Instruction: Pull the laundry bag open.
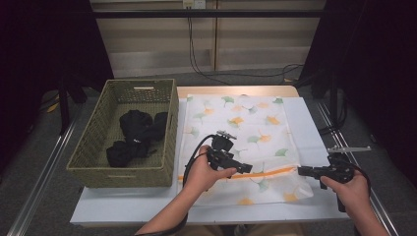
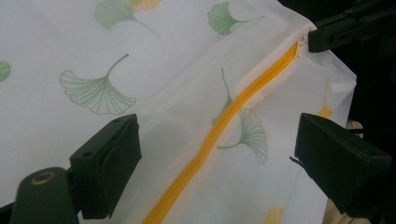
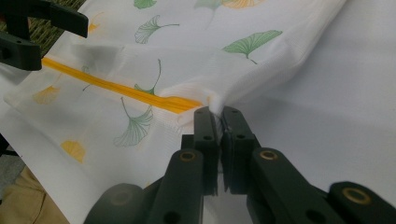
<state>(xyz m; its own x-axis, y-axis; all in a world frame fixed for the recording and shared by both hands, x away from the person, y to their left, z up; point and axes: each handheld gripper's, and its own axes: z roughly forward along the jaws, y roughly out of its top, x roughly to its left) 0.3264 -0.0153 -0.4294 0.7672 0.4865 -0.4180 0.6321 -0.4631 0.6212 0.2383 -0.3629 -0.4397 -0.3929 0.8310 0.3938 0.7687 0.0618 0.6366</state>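
A white-topped table stands on a grey floor before a pale panelled wall, with dark curtains at both sides. In the high view a woven basket sits at the table's left and holds black clothing, while a white mesh laundry bag printed with green and orange ginkgo leaves lies flat in the middle, its orange zipper running across near the front edge. The left gripper hovers over the zipper's left stretch, and the right gripper meets the bag at the zipper's right end. In the left gripper view the two black jaws stand wide apart above the bag, the zipper passing between them untouched, with the right gripper at its far end. In the right gripper view the jaws are pressed together, pinching the bag's fabric just beside the end of the zipper, and the left gripper shows at the upper left.
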